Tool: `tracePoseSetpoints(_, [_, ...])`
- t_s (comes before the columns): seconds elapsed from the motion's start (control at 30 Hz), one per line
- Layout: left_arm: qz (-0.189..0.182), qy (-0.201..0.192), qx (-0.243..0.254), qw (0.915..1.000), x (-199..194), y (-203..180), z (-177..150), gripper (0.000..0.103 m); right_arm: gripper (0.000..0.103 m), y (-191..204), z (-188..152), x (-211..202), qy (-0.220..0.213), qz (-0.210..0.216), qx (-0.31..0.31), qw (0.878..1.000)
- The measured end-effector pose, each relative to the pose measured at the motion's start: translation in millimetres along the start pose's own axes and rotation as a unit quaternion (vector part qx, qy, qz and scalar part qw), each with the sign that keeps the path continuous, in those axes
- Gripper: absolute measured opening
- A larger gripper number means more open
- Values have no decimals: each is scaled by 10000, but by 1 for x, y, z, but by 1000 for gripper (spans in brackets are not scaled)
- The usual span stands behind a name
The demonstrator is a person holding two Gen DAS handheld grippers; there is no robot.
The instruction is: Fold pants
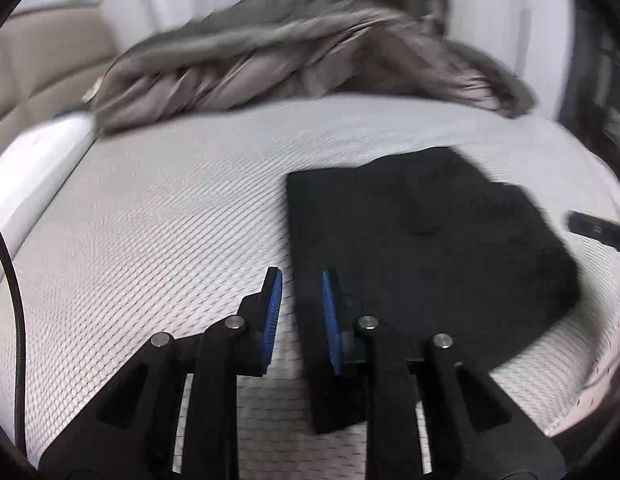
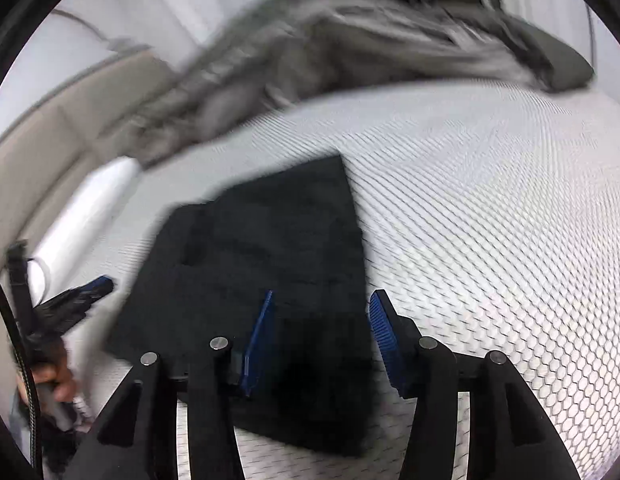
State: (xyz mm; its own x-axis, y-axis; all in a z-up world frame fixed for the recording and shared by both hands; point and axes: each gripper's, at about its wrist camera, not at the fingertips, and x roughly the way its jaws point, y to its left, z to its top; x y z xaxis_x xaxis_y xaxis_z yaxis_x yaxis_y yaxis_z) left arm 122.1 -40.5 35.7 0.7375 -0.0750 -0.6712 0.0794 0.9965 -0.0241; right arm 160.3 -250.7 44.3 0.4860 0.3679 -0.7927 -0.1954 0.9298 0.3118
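mattress: white, quilted diamond weave; fills most of both views; carries everything else.
duvet: grey, bunched at the far end of the mattress, well apart from the pants; blurred.
pants: black, laid flat as a compact folded rectangle on the mattress, near edge toward both cameras; left edge straight, far right corner stepped where layers do not quite line up. Also seen in the right wrist view.
left tool: narrow gap between the blue pads; nothing is pinched; right pad is over the left near edge of the pants, left pad over bare mattress. Contact with the cloth cannot be told.
right tool: jaws roughly half apart, empty; left pad over the pants, right pad just past the right edge over the mattress.
hand: seen at the left margin of the right wrist view, gripping the left tool's handle.
step: judged to be late, fold appears laid down and released, both tools clear of a grip.
next move: judged either a final fold or a tidy-up; near edge would need to be re-gripped at both corners, and the stepped corner squared.
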Motion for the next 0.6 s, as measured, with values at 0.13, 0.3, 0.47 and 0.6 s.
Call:
tracePoseSetpoints(0.13, [-881, 572, 398, 9937, 32, -33, -9, 45, 50, 59, -8, 24, 269, 386, -895, 9949])
tracePoseSetpoints(0.3, [-916, 678, 693, 9911, 40, -23, -23, 49, 48, 79, -38, 72, 862, -218, -2068, 9743])
tracePoseSetpoints(0.47, [-936, 773, 682, 9903, 29, -4, -28, 52, 24, 33, -34, 38, 792, -297, -1827, 9795])
tracePoseSetpoints(0.6, [-789, 478, 517, 9944, 14, 4, -18, 52, 34, 45, -23, 22, 424, -209, -1704, 9842])
